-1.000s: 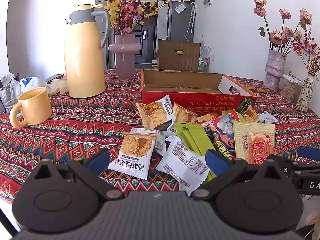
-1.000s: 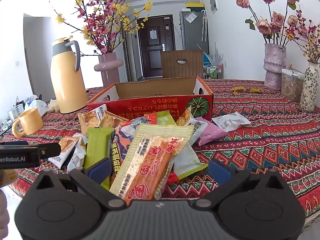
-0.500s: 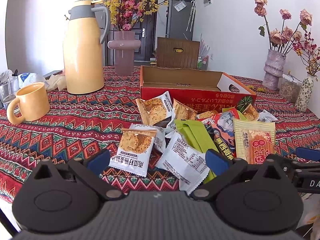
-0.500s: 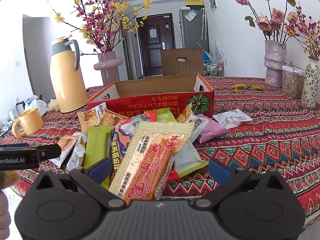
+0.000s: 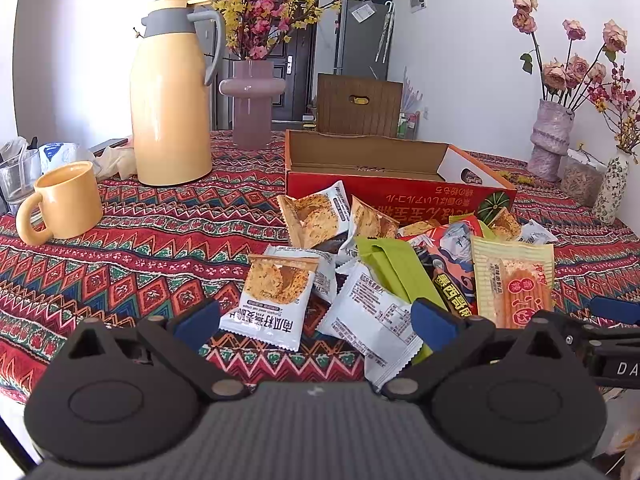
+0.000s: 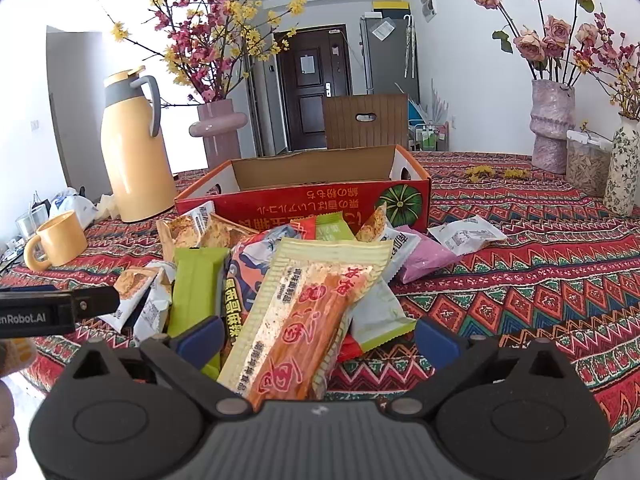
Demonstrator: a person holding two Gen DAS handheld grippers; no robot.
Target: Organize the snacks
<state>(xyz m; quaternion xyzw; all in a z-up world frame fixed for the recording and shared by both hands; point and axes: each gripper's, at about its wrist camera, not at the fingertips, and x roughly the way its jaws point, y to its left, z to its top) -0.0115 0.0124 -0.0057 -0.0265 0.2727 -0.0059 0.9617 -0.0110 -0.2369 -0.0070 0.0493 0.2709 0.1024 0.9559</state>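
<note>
A heap of snack packets lies on the patterned tablecloth in front of an open red cardboard box (image 5: 394, 196) (image 6: 304, 200). My left gripper (image 5: 316, 320) is open just before the heap, with a white cracker packet (image 5: 276, 298) and a white packet showing its back label (image 5: 370, 314) between its fingers. My right gripper (image 6: 318, 336) is open, its fingers on either side of a long yellow packet with an orange stick (image 6: 308, 320) (image 5: 514, 280). A green bar packet (image 6: 196, 284) (image 5: 396, 268) lies between the two grippers. The box's inside looks empty where visible.
A yellow thermos jug (image 5: 170, 96) and a yellow mug (image 5: 64, 202) stand at the left. A pink vase (image 5: 252, 102) with blossoms is behind the box. Two flower vases (image 6: 552, 124) and a clear container (image 6: 588, 166) stand at the right. A pink packet (image 6: 426, 256) lies right of the heap.
Both grippers have edged slightly forward and lower toward the heap. Neither has closed and no packet has moved.
</note>
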